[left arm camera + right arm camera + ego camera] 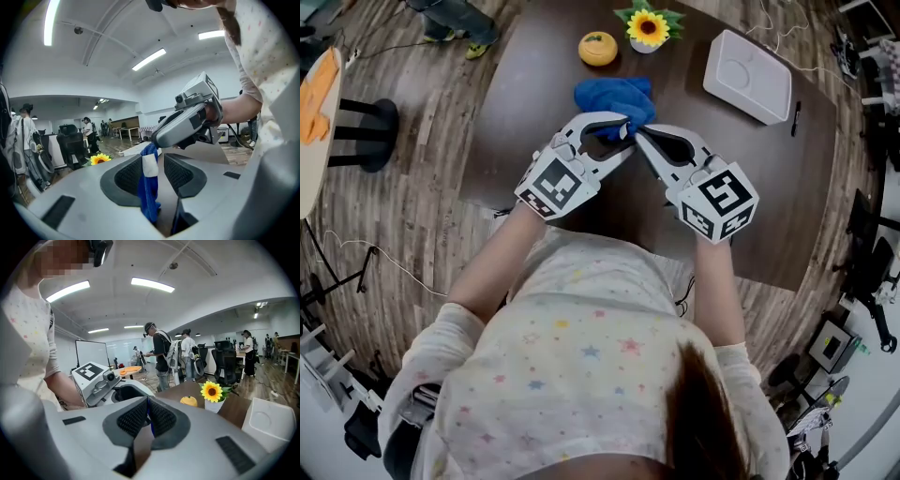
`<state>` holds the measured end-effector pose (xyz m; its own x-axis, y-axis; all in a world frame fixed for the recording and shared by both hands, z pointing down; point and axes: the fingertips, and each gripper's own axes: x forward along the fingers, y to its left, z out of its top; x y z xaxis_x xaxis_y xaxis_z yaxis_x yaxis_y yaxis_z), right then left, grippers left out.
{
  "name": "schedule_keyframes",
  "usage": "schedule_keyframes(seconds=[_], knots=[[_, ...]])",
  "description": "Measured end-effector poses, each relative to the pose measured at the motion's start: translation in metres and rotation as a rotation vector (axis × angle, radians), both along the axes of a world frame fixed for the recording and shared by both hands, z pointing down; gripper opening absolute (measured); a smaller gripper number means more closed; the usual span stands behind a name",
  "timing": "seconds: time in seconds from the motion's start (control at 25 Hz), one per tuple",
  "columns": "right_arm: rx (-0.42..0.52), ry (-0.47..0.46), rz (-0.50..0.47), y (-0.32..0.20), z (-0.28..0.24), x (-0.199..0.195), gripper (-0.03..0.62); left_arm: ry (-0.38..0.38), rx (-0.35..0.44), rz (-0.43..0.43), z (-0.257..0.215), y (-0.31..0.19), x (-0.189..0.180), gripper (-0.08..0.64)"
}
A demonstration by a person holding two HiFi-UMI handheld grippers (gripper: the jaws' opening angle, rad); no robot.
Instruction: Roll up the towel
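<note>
A blue towel [614, 95] lies bunched on the dark table [534, 94], with its near end lifted. My two grippers meet at that end. In the left gripper view the towel [149, 187], with its white label, hangs between the jaws of my left gripper [625, 134] [153, 171]. It rests against one pad, a gap shows at the other, and this gripper is open. My right gripper [639, 133] [147, 418] is shut on the towel's top edge, where a thin blue strip [151, 424] shows between its pads.
A potted sunflower [648, 29] and an orange fruit [598, 49] stand behind the towel. A white tray [747, 75] and a pen [794, 118] lie at the table's right. Several people and office chairs are in the room beyond.
</note>
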<state>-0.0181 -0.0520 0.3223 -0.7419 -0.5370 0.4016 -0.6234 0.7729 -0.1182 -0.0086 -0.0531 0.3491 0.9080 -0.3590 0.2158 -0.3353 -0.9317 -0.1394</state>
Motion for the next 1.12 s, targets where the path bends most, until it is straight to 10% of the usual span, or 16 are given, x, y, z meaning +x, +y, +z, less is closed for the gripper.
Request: schedule_keyframes(seconds=[0.72,1.12], knots=[[0.056,0.029,0.020,0.001,-0.005,0.015,0.043,-0.055,0.015,-0.101,-0.030,-0.024,-0.023,0.029],[-0.138,0.102,0.039,0.006,0.100,0.018,0.086,-0.027,0.022,-0.186,-0.075,-0.052,-0.028,0.029]])
